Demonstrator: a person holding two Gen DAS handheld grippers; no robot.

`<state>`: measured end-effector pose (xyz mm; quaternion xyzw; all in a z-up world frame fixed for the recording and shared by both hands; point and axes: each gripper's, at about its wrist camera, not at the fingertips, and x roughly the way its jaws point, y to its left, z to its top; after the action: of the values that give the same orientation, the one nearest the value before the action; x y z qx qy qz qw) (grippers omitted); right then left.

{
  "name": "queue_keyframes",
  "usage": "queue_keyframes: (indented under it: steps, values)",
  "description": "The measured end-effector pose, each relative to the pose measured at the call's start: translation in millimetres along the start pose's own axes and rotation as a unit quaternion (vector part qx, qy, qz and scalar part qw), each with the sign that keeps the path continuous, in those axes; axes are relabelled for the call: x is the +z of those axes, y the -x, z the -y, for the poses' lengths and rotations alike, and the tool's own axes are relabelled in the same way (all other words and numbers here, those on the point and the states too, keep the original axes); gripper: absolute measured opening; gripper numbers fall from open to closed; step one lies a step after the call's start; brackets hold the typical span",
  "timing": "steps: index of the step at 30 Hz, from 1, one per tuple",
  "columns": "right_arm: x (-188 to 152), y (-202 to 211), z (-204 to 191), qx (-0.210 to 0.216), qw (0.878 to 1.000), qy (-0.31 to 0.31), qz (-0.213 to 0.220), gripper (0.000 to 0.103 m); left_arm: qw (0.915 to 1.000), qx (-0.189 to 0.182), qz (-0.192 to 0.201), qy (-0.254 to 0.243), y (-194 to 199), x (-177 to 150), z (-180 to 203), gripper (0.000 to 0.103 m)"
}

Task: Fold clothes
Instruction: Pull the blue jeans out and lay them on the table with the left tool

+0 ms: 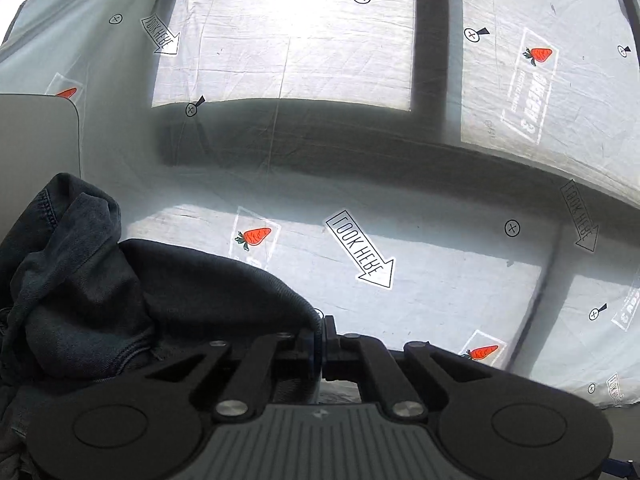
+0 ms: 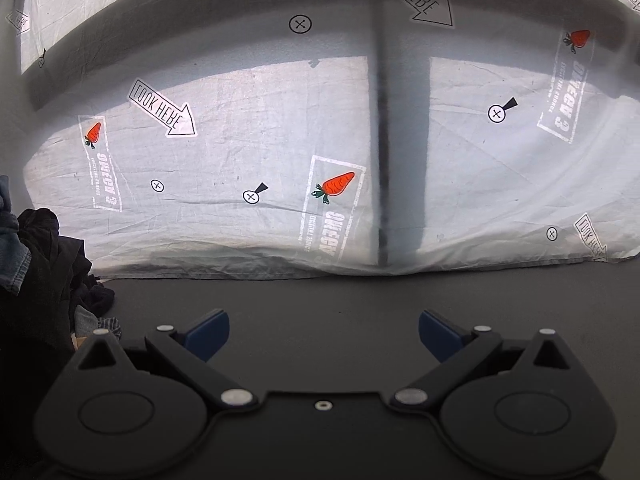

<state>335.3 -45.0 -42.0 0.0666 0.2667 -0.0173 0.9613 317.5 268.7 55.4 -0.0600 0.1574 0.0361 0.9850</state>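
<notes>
Dark jeans [image 1: 100,280] are pinched by the left hand-held gripper [image 1: 320,340]; the right hand-held gripper [image 2: 324,334] is held wide (nothing gripped) above the tabletop [image 2: 320,296].

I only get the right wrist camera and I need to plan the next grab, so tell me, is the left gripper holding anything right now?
Observer: Yes. The left gripper is shut on the edge of a dark denim garment.
Operator: Is that garment lifted or lying flat?
Observer: It hangs bunched to the left of the fingers, over the printed sheet.
Operator: Anything else near it that I cannot see?
Observer: A flat grey panel with a rounded corner sits behind the garment at the left edge. Your right gripper is open and holds nothing.
</notes>
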Motion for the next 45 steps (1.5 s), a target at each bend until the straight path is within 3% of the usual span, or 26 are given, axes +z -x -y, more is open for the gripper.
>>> queue_keyframes:
  steps: [6, 9, 11, 13, 15, 16, 17, 18, 21, 23, 25, 27, 29, 31, 35, 39, 45]
  values:
    - [-10, 59, 90, -0.052, 0.998, -0.021, 0.025, 0.102, 0.9949, -0.1, -0.002, -0.014, 32, -18, 122, 0.002]
    - [-16, 92, 151, -0.092, 0.995, -0.039, 0.022, 0.102, 0.9848, -0.171, -0.013, -0.027, 57, -23, 204, 0.002]
    - [-21, 114, 190, -0.121, 0.991, -0.051, 0.02, 0.102, 0.9724, -0.23, -0.028, -0.023, 69, -31, 251, 0.002]
    - [-27, 136, 228, -0.152, 0.986, -0.061, 0.02, 0.102, 0.9454, -0.321, -0.055, -0.021, 82, -45, 314, 0.002]
    - [-31, 156, 263, -0.18, 0.981, -0.071, 0.018, 0.102, 0.9227, -0.374, -0.092, -0.019, 87, -60, 369, 0.005]
    - [-33, 164, 278, -0.191, 0.979, -0.076, 0.015, 0.102, 0.9132, -0.388, -0.122, -0.02, 86, -73, 405, 0.012]
    - [-35, 170, 292, -0.201, 0.976, -0.08, 0.012, 0.102, 0.9117, -0.383, -0.148, -0.019, 85, -85, 423, 0.027]
    - [-37, 176, 305, -0.21, 0.974, -0.084, 0.009, 0.102, 0.9093, -0.371, -0.188, -0.013, 80, -102, 442, 0.025]
    - [-46, 188, 337, -0.226, 0.97, -0.086, -0.001, 0.102, 0.8904, -0.403, -0.211, 0.019, 83, -128, 442, 0.028]
    - [-52, 187, 346, -0.224, 0.971, -0.081, -0.011, 0.102, 0.9004, -0.38, -0.212, 0.008, 91, -140, 429, 0.038]
    - [-59, 179, 347, -0.207, 0.975, -0.072, -0.027, 0.102, 0.9243, -0.32, -0.207, -0.017, 96, -147, 403, 0.048]
    - [-62, 166, 332, -0.183, 0.981, -0.05, -0.042, 0.102, 0.9423, -0.263, -0.206, -0.022, 98, -148, 370, 0.054]
    - [-64, 153, 316, -0.157, 0.986, -0.028, -0.056, 0.102, 0.9549, -0.206, -0.214, -0.008, 98, -150, 331, 0.074]
    - [-67, 140, 301, -0.132, 0.989, -0.007, -0.071, 0.103, 0.9636, -0.151, -0.219, 0.023, 97, -152, 290, 0.085]
    - [-61, 116, 261, -0.093, 0.992, 0.03, -0.084, 0.103, 0.9647, -0.051, -0.242, 0.089, 91, -165, 215, 0.086]
    - [-58, 88, 242, -0.077, 0.991, 0.029, -0.102, 0.103, 0.9558, 0.026, -0.265, 0.125, 66, -179, 172, 0.086]
    - [-56, 54, 256, -0.107, 0.982, -0.071, -0.141, 0.102, 0.9531, 0.04, -0.281, 0.105, 8, -182, 156, 0.086]
